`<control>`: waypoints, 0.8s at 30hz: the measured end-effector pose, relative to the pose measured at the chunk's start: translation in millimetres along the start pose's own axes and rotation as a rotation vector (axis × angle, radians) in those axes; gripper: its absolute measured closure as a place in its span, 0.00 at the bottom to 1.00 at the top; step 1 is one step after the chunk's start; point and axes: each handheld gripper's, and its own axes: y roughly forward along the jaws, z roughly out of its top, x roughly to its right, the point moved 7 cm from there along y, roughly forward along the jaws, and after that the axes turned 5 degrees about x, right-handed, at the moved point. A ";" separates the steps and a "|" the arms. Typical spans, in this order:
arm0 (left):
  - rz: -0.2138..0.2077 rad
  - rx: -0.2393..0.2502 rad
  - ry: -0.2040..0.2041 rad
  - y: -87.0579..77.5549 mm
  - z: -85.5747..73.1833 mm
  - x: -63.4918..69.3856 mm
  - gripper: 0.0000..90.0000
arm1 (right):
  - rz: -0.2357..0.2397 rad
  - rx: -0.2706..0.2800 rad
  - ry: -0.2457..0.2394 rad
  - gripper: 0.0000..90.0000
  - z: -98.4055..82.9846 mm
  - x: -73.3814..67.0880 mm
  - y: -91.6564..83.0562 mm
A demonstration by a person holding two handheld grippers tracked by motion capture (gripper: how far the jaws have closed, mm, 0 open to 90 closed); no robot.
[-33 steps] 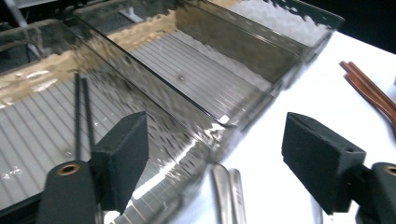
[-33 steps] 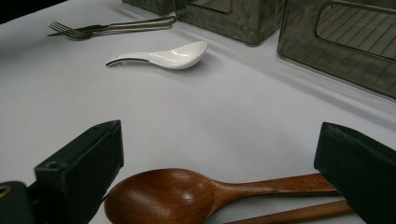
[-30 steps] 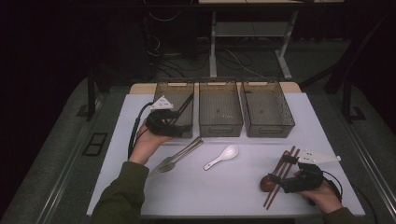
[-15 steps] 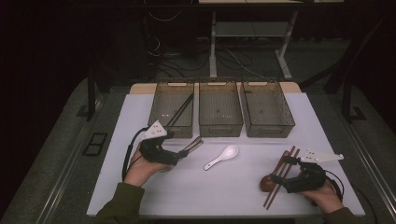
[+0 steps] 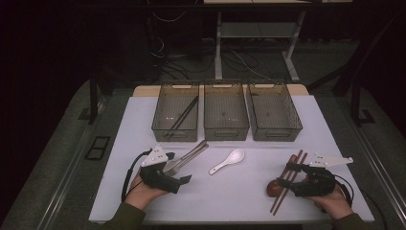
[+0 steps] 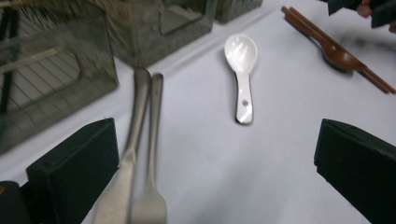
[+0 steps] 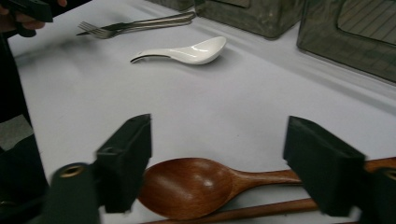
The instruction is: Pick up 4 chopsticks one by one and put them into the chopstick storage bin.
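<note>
My left gripper (image 5: 178, 172) (image 6: 215, 144) hovers low at the near left of the white table. Its jaws have just been opening and stand wide, with bare table between them. A metal fork and knife (image 5: 186, 157) (image 6: 140, 140) lie side by side just beside its left jaw. A white ceramic spoon (image 5: 227, 161) (image 6: 243, 77) (image 7: 184, 51) lies mid-table. My right gripper (image 5: 285, 175) (image 7: 222, 144) sits at the near right. Its jaws have just been closing and straddle a wooden spoon (image 5: 273, 188) (image 7: 187, 186) lying beside brown chopsticks (image 5: 293, 168). The pads are not pressing on it.
Three clear mesh bins stand in a row at the back of the table: the left one (image 5: 159, 125) holds black chopsticks (image 5: 183, 116), the middle one (image 5: 226, 130) and the right one (image 5: 275, 133) look bare. The table's near edge runs just below both hands.
The left hand has come back and down from the left bin to the fork and knife, its jaws wider. The right hand stayed put while its jaws narrowed around the wooden spoon.
</note>
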 end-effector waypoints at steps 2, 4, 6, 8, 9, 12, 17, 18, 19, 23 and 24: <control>-0.004 0.002 0.001 -0.2 -4.6 5.1 0.00 | 0.016 -0.008 -0.005 0.37 -0.8 -1.0 0.0; -0.005 -0.011 0.016 0.8 -9.1 8.8 0.00 | 0.021 -0.025 -0.009 0.41 -2.3 -1.2 0.1; -0.011 -0.018 0.023 2.2 -11.8 10.9 0.00 | 0.020 -0.035 -0.009 0.44 -3.1 -1.3 -0.4; -0.018 -0.027 0.025 4.8 -13.6 11.6 0.00 | 0.015 -0.041 -0.007 0.49 -3.3 -0.9 -2.1; -0.018 -0.032 0.027 6.4 -14.7 11.9 0.00 | 0.006 -0.045 -0.005 0.52 -3.4 0.1 -3.1; -0.020 -0.052 0.037 8.9 -18.2 12.2 0.00 | -0.008 -0.061 0.000 0.65 -4.8 4.1 -6.7; -0.022 -0.051 0.037 7.8 -18.0 12.6 0.00 | -0.020 -0.117 -0.006 0.89 -12.4 11.0 -9.3; -0.023 -0.048 0.036 7.7 -17.9 12.5 0.00 | -0.017 -0.125 -0.011 0.93 -13.3 11.2 -8.7; -0.025 -0.048 0.036 7.5 -17.9 12.4 0.00 | -0.012 -0.136 -0.022 0.96 -14.2 11.7 -8.1; -0.030 -0.044 0.035 6.6 -17.3 12.6 0.00 | -0.004 -0.166 -0.045 0.99 -17.8 10.6 -4.1; -0.030 -0.046 0.036 6.5 -17.3 12.6 0.00 | -0.006 -0.172 -0.044 0.99 -18.7 10.5 -3.2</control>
